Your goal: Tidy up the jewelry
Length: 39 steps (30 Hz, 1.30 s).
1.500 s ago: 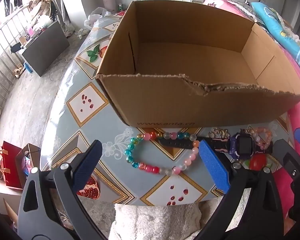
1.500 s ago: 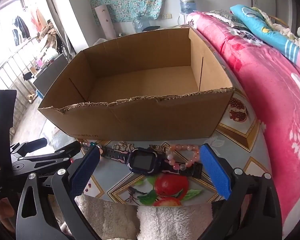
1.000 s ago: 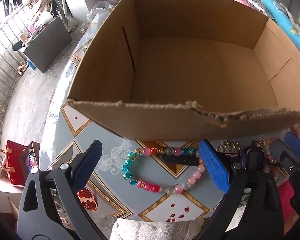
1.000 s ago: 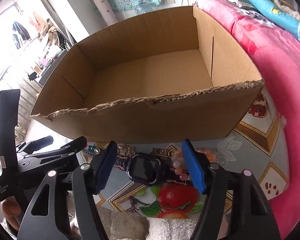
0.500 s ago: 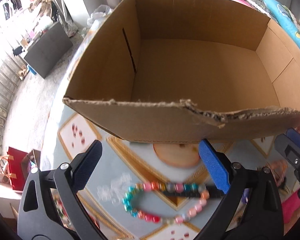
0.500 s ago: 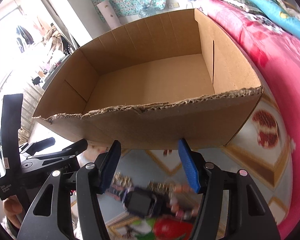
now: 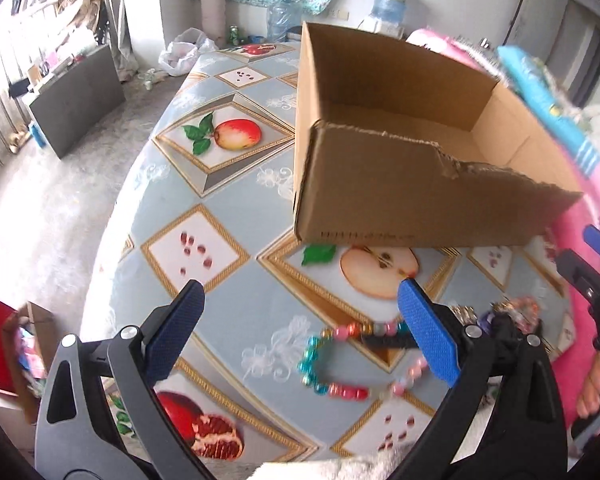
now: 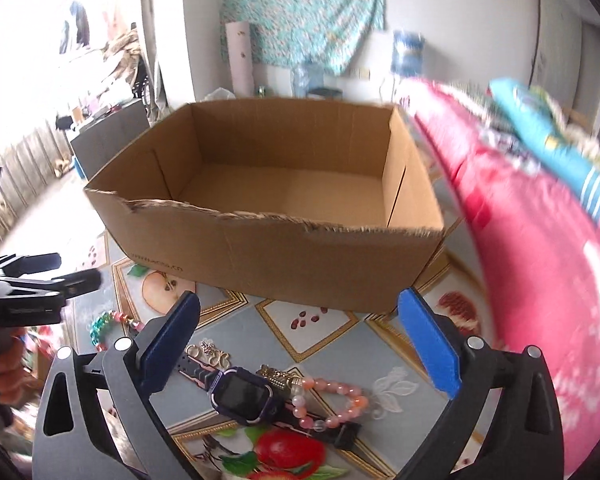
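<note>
The box (image 8: 284, 256), open-topped corrugated cardboard with a ragged torn front rim, stands on the counter (image 7: 220, 312), which is covered in a glossy cloth printed with fruit in gold-edged diamonds. A pink bedspread (image 8: 540, 240) borders the counter on the right, with a blue striped bundle (image 8: 552, 140) on top. In the left wrist view a dark cabinet (image 7: 76, 100) stands on the floor to the left, well apart from the counter.

The jewelry lies in a row near the counter's front edge, clear of the box. The bead bracelet (image 7: 332, 364), a loop of round teal, pink and clear beads, lies between the left gripper's (image 7: 300, 332) blue ribbed pads; its right side is partly hidden behind the right pad. The watch (image 8: 246, 394), purple-cased with a dark square face and black strap, lies below the right gripper (image 8: 300, 340). The pink bracelet (image 8: 332, 400), of smooth round beads, rests across the strap. A gold trinket (image 8: 278, 376) touches the watch case; a second one (image 8: 210, 352) lies just beside the strap's left end.

The jaws of both grippers stand released, spread wide and holding nothing.

Compared with 0.5 s ago, both cameras sit farther from the box, and the right jaws are spread wider.
</note>
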Tool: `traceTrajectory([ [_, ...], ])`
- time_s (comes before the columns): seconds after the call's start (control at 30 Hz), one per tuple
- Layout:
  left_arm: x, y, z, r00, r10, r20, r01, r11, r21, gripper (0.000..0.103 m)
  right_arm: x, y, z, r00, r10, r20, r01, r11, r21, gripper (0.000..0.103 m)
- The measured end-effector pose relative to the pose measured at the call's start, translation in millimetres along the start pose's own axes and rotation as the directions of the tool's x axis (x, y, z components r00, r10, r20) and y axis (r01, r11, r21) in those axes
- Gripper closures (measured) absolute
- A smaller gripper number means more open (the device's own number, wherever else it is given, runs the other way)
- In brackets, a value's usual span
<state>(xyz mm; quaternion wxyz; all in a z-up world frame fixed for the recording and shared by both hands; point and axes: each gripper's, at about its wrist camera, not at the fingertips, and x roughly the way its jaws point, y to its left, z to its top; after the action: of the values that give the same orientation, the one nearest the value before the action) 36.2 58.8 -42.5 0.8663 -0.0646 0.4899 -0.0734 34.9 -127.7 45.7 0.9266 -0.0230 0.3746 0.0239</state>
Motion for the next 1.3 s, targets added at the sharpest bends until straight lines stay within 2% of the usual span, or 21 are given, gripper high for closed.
traceTrajectory([
  [0.13, -17.7, 9.8, -23.5, 0.998, -0.009, 0.064, 0.009, 1.0, -0.001, 0.008, -17.8, 4.7, -4.5, 0.997, 0.042, 0.058, -0.042, 0.999, -0.01, 0.006],
  [0.17, -16.2, 8.8, -13.8, 0.996, -0.004, 0.084, 0.004, 1.0, 0.006, 0.008, -19.8, 6.8, -7.1, 0.996, 0.065, 0.06, -0.065, 0.998, 0.001, 0.006],
  [0.2, -18.2, 9.0, -17.8, 0.996, -0.015, 0.091, 0.014, 1.0, 0.003, 0.008, -21.1, 9.1, -9.9, 0.993, 0.1, 0.055, -0.101, 0.995, 0.014, 0.006],
  [0.23, -19.2, 12.8, -25.2, 0.995, -0.047, 0.091, 0.048, 0.999, -0.008, 0.008, -21.8, 12.8, -12.4, 0.99, 0.131, 0.048, -0.132, 0.991, 0.026, 0.006],
  [0.27, -20.9, 12.7, -12.5, 0.991, -0.075, 0.108, 0.076, 0.997, -0.013, 0.008, -21.0, 15.9, -16.1, 0.985, 0.17, 0.036, -0.172, 0.984, 0.039, 0.006],
  [0.33, -23.6, 23.2, -25.6, 0.977, -0.176, 0.117, 0.185, 0.98, -0.07, 0.008, -15.5, 22.9, -24.6, 0.97, 0.241, -0.001, -0.241, 0.968, 0.072, 0.006],
  [0.37, -22.6, 24.0, -20.7, 0.972, -0.19, 0.139, 0.203, 0.975, -0.087, 0.008, -11.6, 27.7, -28.6, 0.963, 0.268, -0.027, -0.265, 0.96, 0.087, 0.006],
  [0.43, -20.4, 31.0, -14.8, 0.973, -0.178, 0.147, 0.193, 0.977, -0.092, 0.008, -1.4, 35.9, -37.2, 0.938, 0.337, -0.08, -0.326, 0.938, 0.12, 0.011],
  [0.5, -19.9, 27.6, -17.9, 0.984, -0.129, 0.126, 0.137, 0.989, -0.051, 0.009, 5.2, 41.8, -41.6, 0.923, 0.367, -0.115, -0.352, 0.926, 0.134, 0.025],
  [0.6, -22.8, 12.9, -19.7, 0.989, -0.06, 0.137, 0.05, 0.996, 0.074, 0.009, 11.0, 47.5, -44.1, 0.906, 0.402, -0.136, -0.383, 0.912, 0.146, 0.037],
  [0.67, -26.2, 4.8, -20.0, 0.989, -0.045, 0.144, 0.027, 0.992, 0.126, 0.009, 13.0, 53.3, -44.8, 0.898, 0.416, -0.144, -0.396, 0.906, 0.149, 0.04],
  [0.73, -27.9, -1.6, -21.1, 0.987, -0.035, 0.155, 0.008, 0.985, 0.17, 0.016, 16.3, 57.9, -44.1, 0.886, 0.437, -0.156, -0.416, 0.896, 0.154, 0.044],
  [0.77, -27.2, -4.6, -21.1, 0.989, -0.035, 0.147, 0.007, 0.983, 0.186, 0.029, 18.4, 60.3, -44.2, 0.881, 0.443, -0.164, -0.42, 0.893, 0.159, 0.047],
  [0.83, -21.5, -6.8, -21.1, 0.994, -0.04, 0.105, 0.02, 0.983, 0.185, 0.039, 23.6, 65.5, -45.1, 0.866, 0.467, -0.179, -0.437, 0.881, 0.181, 0.051],
  [0.87, -17.5, -6.9, -21.0, 0.996, -0.044, 0.083, 0.029, 0.984, 0.176, 0.048, 26.8, 66.6, -45.5, 0.862, 0.471, -0.188, -0.438, 0.878, 0.191, 0.054],
  [1.0, -7.0, -6.5, -18.4, 0.998, -0.035, 0.047, 0.026, 0.984, 0.178, 0.066, 36.0, 69.5, -44.7, 0.865, 0.454, -0.213, -0.415, 0.886, 0.205, 0.059],
  [1.1, 4.2, -6.7, -15.2, 1.0, -0.023, 0.009, 0.021, 0.983, 0.184, 0.077, 42.8, 71.6, -44.8, 0.869, 0.44, -0.227, -0.399, 0.893, 0.207, 0.064],
  [1.23, 11.1, -11.6, -12.7, 1.0, -0.013, -0.001, 0.013, 0.978, 0.21, 0.077, 48.5, 73.6, -46.2, 0.881, 0.398, -0.255, -0.357, 0.914, 0.194, 0.068],
  [1.3, 11.6, -13.9, -12.1, 1.0, -0.007, 0.003, 0.006, 0.975, 0.222, 0.077, 52.5, 76.5, -48.0, 0.877, 0.394, -0.274, -0.354, 0.917, 0.187, 0.072],
])
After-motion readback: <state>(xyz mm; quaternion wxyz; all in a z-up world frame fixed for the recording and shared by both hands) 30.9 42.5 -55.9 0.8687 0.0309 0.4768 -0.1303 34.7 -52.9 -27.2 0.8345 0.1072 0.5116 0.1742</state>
